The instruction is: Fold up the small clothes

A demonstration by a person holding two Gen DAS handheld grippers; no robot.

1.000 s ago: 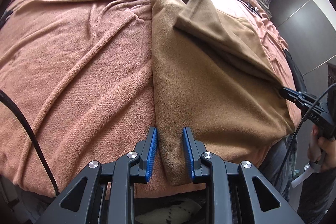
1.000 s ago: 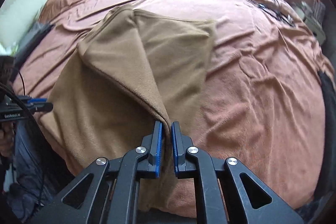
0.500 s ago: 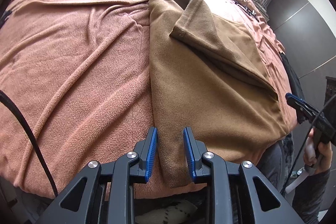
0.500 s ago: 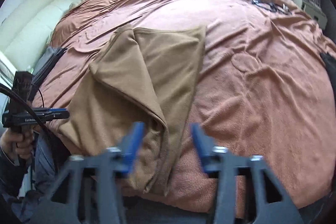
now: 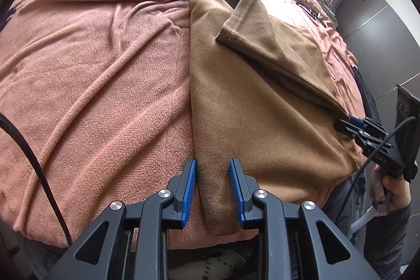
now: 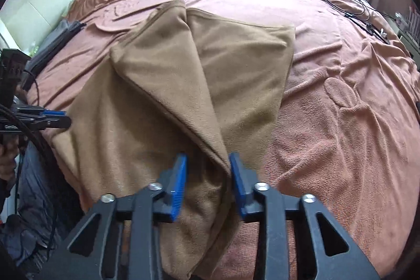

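Left wrist: left gripper [image 5: 212,172] fingers apart, straddling brown garment [image 5: 262,101] edge at bed [image 5: 92,70] near edge; right gripper [image 6: 207,169] fingers also apart, gripping nothing.

A bed [image 6: 341,148] fills the scene, draped in a rumpled pinkish-brown fleece blanket [image 5: 105,70]. On it lies a tan garment [image 6: 236,64], partly folded, hanging over the near edge. Far right, a thin black cable [image 6: 349,1] loops; far left rests a grey pouch [image 6: 57,41].
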